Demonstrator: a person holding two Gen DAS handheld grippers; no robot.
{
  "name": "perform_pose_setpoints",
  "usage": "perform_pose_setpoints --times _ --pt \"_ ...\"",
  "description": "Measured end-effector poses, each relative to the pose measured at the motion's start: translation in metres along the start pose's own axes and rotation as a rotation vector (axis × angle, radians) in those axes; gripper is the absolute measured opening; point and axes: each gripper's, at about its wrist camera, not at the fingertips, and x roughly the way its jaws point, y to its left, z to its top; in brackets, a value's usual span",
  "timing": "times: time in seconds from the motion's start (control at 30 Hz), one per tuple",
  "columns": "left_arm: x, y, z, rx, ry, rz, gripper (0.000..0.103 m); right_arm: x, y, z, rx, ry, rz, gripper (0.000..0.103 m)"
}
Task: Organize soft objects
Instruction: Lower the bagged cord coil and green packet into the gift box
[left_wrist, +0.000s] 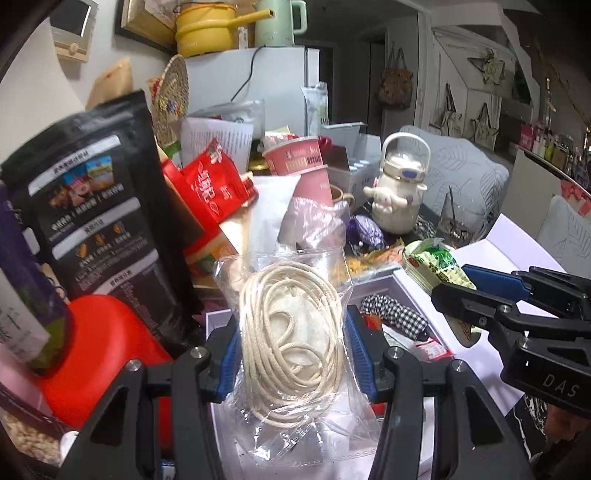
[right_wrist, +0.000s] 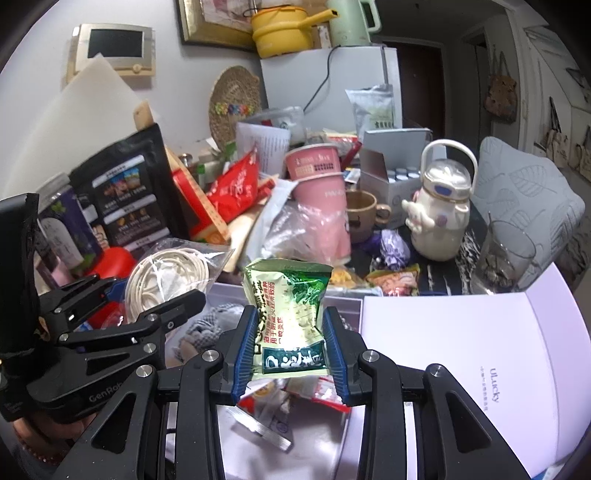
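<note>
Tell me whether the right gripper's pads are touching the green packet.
Touching. In the right wrist view, the right gripper has both blue pads pressed against the green packet, whose sides are pinched in between them.

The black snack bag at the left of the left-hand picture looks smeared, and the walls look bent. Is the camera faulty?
Probably not. Left wrist view: the black pouch is a little motion-smeared, while the bag of cord held in the left gripper stays sharp. Right wrist view: the green packet is crisp; the fisheye lens bows the white box and darkens the corners.
</note>
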Motion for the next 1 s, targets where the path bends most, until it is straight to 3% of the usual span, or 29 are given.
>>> perform_pose_setpoints --times 0.7,0.87,1.0 --pt "0.058 -0.001 -0.022 0.033 0.158 0.026 0.051 0.066 -0.007 -0.024 0.029 0.178 0.006 0.035" --pt "0.062 0.002 -0.023 0.026 0.171 0.023 0.051 0.072 -0.005 -0.028 0.021 0.188 -0.003 0.035" --pt "0.075 0.002 -0.029 0.012 0.233 0.000 0.051 0.075 -0.006 -0.030 0.029 0.198 -0.019 0.036"
